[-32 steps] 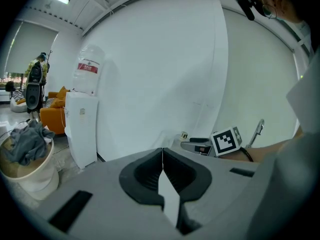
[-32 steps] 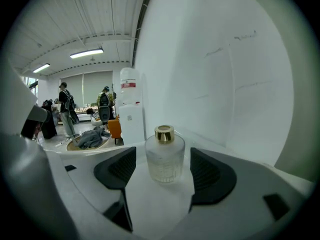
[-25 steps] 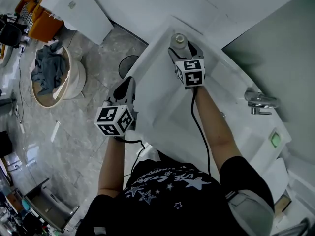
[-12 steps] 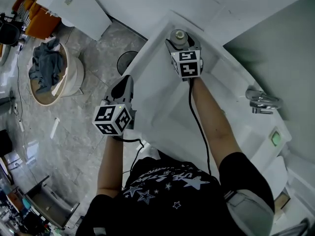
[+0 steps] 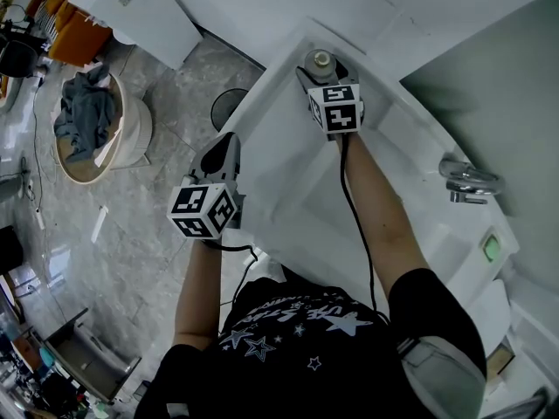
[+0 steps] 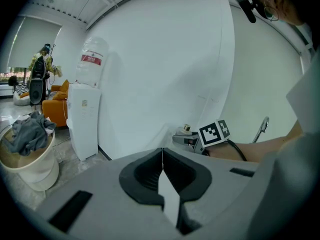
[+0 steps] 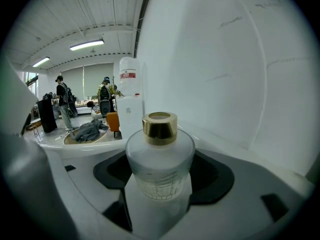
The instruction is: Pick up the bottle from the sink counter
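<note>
A frosted glass bottle (image 7: 160, 159) with a gold cap stands at the far corner of the white sink counter (image 5: 279, 147). In the head view its cap (image 5: 320, 59) shows just beyond my right gripper (image 5: 321, 72). That gripper's jaws sit on both sides of the bottle's body and press against it. My left gripper (image 5: 220, 149) hangs over the counter's left edge, well short of the bottle, jaws shut (image 6: 162, 156) and holding nothing. From the left gripper view the bottle's cap (image 6: 186, 128) peeks out beside the right gripper's marker cube (image 6: 215, 132).
A chrome faucet (image 5: 467, 180) stands at the right of the basin. White walls close in the corner behind the bottle. On the floor to the left are a basket with grey cloth (image 5: 96, 125), a white water dispenser (image 5: 131, 11) and a dark round bin (image 5: 229, 107).
My right gripper has moved forward along the counter to the bottle, and its jaws now sit around it. The left gripper has stayed almost still.
</note>
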Tool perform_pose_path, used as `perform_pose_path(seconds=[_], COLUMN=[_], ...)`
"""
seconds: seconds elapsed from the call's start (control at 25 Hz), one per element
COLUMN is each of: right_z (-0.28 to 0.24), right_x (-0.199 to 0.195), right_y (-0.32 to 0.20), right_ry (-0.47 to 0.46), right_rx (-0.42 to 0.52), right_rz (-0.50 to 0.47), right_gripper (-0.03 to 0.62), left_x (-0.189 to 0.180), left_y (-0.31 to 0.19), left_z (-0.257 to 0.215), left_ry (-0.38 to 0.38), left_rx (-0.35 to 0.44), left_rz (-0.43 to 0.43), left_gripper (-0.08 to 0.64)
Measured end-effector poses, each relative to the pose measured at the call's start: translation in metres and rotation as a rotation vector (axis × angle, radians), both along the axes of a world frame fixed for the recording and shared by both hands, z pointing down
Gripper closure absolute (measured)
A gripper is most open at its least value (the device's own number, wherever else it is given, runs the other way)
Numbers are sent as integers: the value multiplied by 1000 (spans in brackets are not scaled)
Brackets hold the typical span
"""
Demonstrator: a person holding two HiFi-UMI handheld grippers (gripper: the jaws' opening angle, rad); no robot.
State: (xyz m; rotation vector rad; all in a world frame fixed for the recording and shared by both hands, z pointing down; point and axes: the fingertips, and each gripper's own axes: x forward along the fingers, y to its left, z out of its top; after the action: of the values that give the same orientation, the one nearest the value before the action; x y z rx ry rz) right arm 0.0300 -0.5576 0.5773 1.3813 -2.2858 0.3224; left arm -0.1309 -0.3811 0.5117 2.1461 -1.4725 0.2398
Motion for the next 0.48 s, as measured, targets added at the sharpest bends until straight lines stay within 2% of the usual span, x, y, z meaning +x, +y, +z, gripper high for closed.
perform_pose_path(seconds=[0.48], right_z=[-20], right_x=[8], right_y=[21], right_ry=[-59], right_rx=[5], right_rz=[42], right_gripper=[275], left_x=[-8], left_y=[13], left_z=[-16], left_ry=[-4], left_rx=[23], left_rz=[-13], left_gripper=[549])
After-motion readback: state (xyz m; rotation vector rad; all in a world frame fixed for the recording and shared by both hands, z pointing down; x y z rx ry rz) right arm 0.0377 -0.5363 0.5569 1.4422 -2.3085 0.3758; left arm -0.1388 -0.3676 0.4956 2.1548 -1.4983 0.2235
